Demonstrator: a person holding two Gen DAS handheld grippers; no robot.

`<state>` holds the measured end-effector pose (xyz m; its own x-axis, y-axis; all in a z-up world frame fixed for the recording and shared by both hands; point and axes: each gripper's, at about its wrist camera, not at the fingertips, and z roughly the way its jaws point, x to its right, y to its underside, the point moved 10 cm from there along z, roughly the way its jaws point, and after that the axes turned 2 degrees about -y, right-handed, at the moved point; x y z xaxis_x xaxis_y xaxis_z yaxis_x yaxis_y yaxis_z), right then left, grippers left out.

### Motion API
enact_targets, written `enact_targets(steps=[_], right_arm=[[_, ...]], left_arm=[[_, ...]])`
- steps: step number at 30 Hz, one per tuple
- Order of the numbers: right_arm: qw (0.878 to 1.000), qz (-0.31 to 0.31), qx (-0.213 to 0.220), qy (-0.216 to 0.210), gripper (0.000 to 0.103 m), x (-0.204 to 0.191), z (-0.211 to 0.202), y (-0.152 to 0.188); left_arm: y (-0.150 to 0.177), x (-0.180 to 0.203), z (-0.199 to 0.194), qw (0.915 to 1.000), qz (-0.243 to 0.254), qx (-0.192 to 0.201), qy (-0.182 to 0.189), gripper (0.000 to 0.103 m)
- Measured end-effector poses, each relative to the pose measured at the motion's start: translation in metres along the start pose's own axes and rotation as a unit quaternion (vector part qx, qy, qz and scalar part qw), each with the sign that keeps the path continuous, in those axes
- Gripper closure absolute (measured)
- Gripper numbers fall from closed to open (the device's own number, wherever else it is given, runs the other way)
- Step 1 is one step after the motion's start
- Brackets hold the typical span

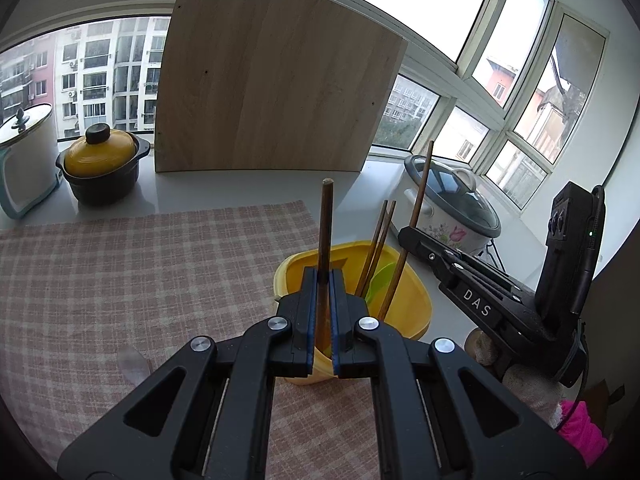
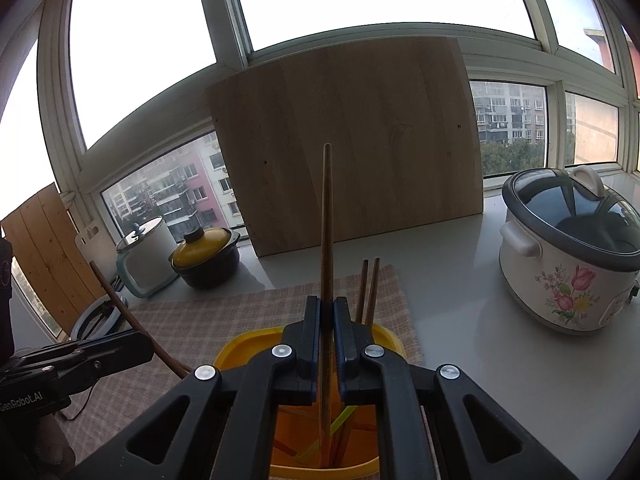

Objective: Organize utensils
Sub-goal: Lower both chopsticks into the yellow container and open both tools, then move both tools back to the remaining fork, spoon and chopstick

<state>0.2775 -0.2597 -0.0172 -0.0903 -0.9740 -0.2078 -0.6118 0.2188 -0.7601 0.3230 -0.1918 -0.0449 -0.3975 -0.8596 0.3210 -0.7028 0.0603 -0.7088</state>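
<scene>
Now dropping chopsticks into yellow cup [image 1: 404, 312].
Left gripper [image 1: 323, 280] and right gripper [image 2: 327, 312] each clamp one chopstick [image 1: 325, 240] [image 2: 326, 240], tips below fingers inside cup; next likely release.

We see daylight flooding through the windows [image 2: 152, 60], blown out white above the wooden board [image 1: 276, 76]; edges bow heavily, corners vignette dark, focus stays sharp.

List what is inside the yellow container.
The yellow container holds two upright chopsticks, a green utensil, and the lower ends of the chopsticks clamped in the left gripper and right gripper. The grippers cover much of its bottom.
</scene>
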Motion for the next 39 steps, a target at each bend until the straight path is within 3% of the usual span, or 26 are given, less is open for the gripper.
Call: enact_targets(steps=[11,15,18,24,26,28,31,39], right_arm=[[1.0,-0.004,-0.015,0.006,0.097,0.007,-0.008,0.012],[1.0,-0.001,-0.013,0.009,0.078,0.01,-0.015,0.013],[1.0,-0.001,-0.011,0.013,0.077,0.011,-0.021,0.013],[1.0,0.002,-0.001,0.022,0.051,0.014,-0.035,0.015],[1.0,-0.003,0.001,0.027,0.045,0.013,-0.038,0.015],[1.0,-0.005,0.004,0.026,0.036,0.012,-0.042,0.016],[1.0,-0.002,0.011,0.022,0.023,0.008,-0.05,0.017],[1.0,-0.01,0.006,0.007,0.014,-0.005,-0.063,0.025]], left_arm=[[0.011,0.007,-0.003,0.9998,0.018,-0.01,0.0,0.1],[0.015,0.008,-0.007,0.9997,0.02,-0.011,0.0,0.099],[0.017,0.006,-0.012,0.9998,0.019,-0.009,-0.001,0.099],[0.022,0.001,-0.023,0.9998,0.016,-0.007,0.001,0.097],[0.024,-0.001,-0.028,0.9999,0.014,-0.006,0.002,0.079],[0.025,-0.005,-0.033,1.0,0.008,0.0,0.005,0.07],[0.028,-0.012,-0.041,1.0,0.002,0.003,0.008,0.07],[0.039,-0.037,-0.063,0.9999,-0.003,0.009,0.013,0.07]])
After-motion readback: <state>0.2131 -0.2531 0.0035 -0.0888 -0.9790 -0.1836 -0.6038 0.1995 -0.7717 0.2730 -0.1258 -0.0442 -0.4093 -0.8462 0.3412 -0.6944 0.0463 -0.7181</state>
